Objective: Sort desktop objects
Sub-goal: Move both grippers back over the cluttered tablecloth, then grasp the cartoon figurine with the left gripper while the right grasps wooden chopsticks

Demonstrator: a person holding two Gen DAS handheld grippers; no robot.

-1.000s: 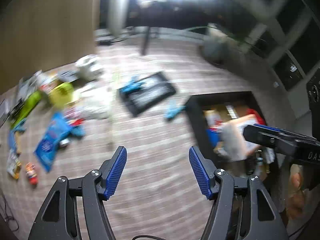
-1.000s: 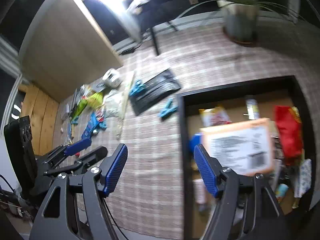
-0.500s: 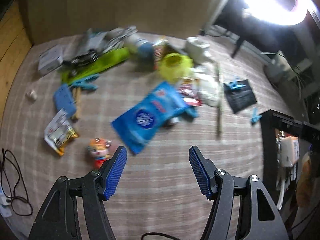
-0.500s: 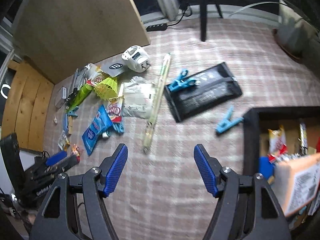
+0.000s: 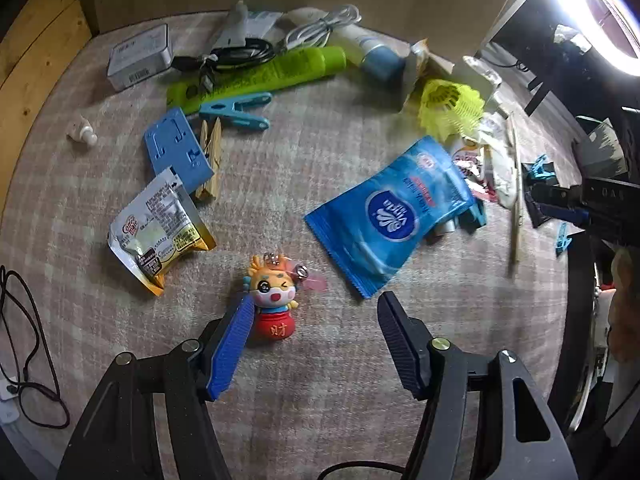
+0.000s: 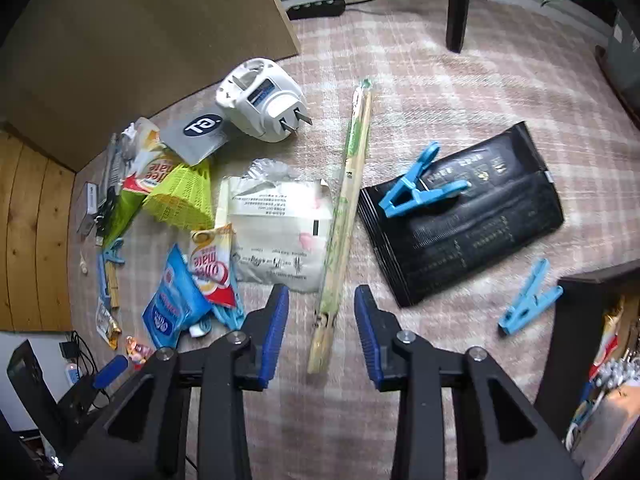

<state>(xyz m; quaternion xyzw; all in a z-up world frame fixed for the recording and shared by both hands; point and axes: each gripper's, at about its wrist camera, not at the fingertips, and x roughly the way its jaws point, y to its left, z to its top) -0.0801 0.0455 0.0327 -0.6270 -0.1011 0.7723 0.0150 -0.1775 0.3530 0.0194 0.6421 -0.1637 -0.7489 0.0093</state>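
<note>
My left gripper (image 5: 314, 306) hangs open over the carpet, pointing steeply down. A small cartoon dragon toy (image 5: 274, 300) on a red pot stands just inside its left finger (image 5: 232, 344). A blue tissue pack (image 5: 392, 216) lies a little beyond its right finger. My right gripper (image 6: 320, 296) is closing its jaws. The near end of a long pair of wrapped chopsticks (image 6: 344, 208) lies between them, and the pads do not touch it. A black flat pack (image 6: 464, 216) with a blue clip (image 6: 420, 188) on it lies to the right.
Clutter covers the carpet: a coffee creamer sachet (image 5: 160, 232), a green tube (image 5: 260, 76), a yellow shuttlecock (image 6: 180, 196), a white plug adapter (image 6: 260, 100), a white paper packet (image 6: 276, 232) and a loose blue clip (image 6: 528, 296). A black box (image 6: 592, 276) with sorted items stands at the right.
Both grippers have swung from the black box to the clutter and come lower. The right jaws have narrowed around the chopsticks' end. The dragon toy now sits by the left finger.
</note>
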